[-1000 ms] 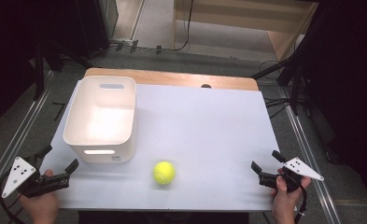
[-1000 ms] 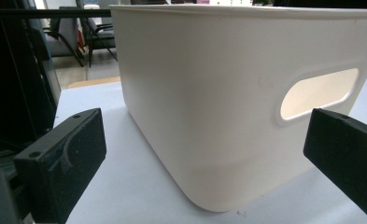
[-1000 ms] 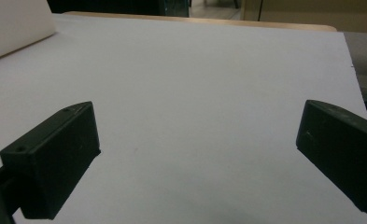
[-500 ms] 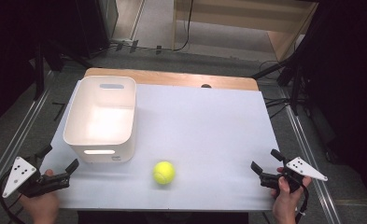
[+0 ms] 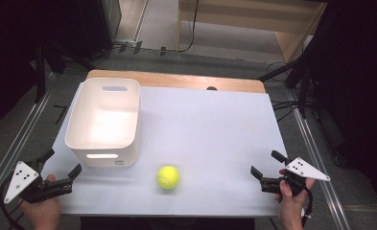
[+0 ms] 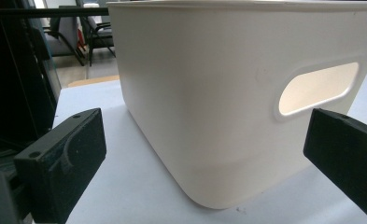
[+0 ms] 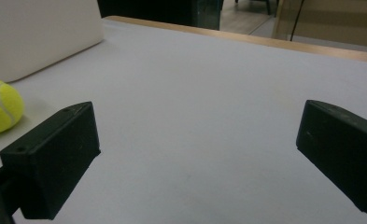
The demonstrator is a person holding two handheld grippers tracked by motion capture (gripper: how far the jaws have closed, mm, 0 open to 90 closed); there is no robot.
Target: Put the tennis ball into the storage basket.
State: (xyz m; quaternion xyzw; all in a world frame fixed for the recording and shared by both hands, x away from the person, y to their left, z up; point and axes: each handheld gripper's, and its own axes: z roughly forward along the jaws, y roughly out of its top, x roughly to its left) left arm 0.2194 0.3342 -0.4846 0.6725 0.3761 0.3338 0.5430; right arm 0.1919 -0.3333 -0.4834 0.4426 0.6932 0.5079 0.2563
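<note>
Tennis ball (image 5: 168, 177) sits low centre of the high view on the white table (image 5: 210, 129), just right of the white bin (image 5: 104, 122), not touching it. In the right gripper view I see it at the left edge. My left gripper (image 5: 61, 172), bottom-left corner, jaws spread wide w/ nothing between, pointing at the bin's near corner. Right gripper (image 5: 267, 167), bottom right, also wide open & empty, well apart from the ball.
</note>
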